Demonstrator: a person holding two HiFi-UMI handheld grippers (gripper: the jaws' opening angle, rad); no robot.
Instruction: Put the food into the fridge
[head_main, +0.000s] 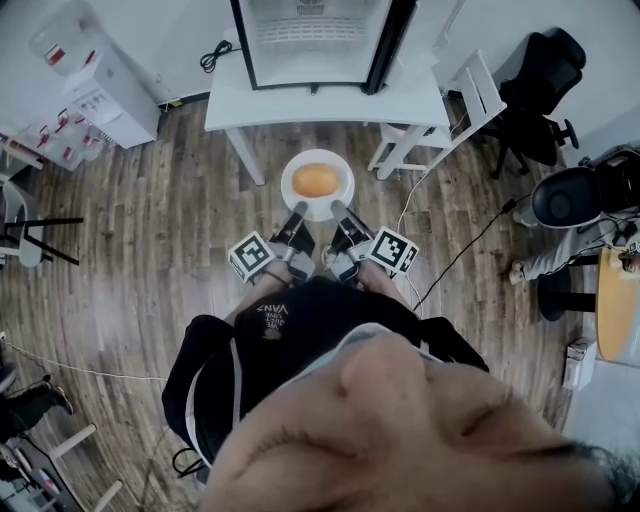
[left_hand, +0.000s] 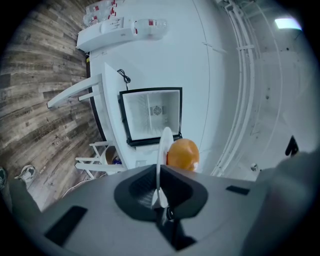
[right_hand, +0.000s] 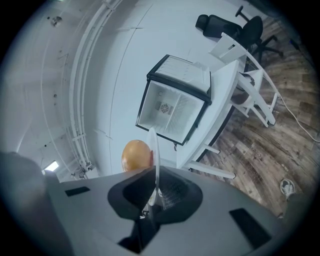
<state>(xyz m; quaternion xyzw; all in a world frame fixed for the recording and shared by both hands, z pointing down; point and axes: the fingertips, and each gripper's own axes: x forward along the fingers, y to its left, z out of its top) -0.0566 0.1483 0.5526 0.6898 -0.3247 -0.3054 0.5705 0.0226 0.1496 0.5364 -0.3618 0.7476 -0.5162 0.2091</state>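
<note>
Left gripper (head_main: 297, 210) and right gripper (head_main: 339, 210) each pinch the white plate (head_main: 293, 190) by its near rim. The orange (head_main: 316, 180) sits just beyond their fingers (head_main: 296, 218), and the open fridge (head_main: 315, 40) farther ahead is not yet loaded.

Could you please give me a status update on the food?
Left gripper and right gripper both shut on plate rim. Orange food on plate, short of fridge. Fridge open, nothing between.
</note>
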